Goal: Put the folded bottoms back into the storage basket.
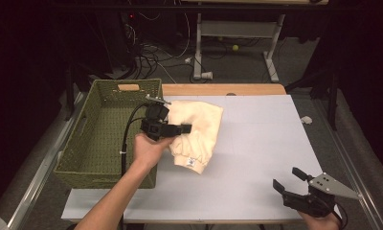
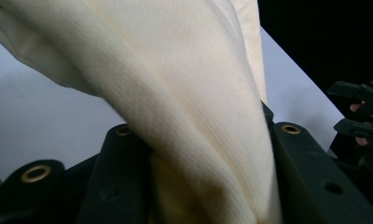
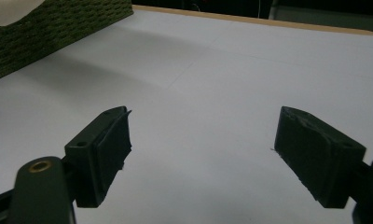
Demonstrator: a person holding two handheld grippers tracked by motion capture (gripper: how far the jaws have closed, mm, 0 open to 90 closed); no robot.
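High view: left gripper point(image 1: 182, 128) clamps the cream cloth point(image 1: 199, 132) beside the green basket point(image 1: 91, 158)

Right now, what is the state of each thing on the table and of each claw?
Cloth: cream, folded, partly lifted, pinched at its left edge.
Basket: green, upright, nothing seen inside.
Left claw: shut on the cloth.
Right claw: open, holding nothing, near the table's front right.
Table: white, bare on its right half.
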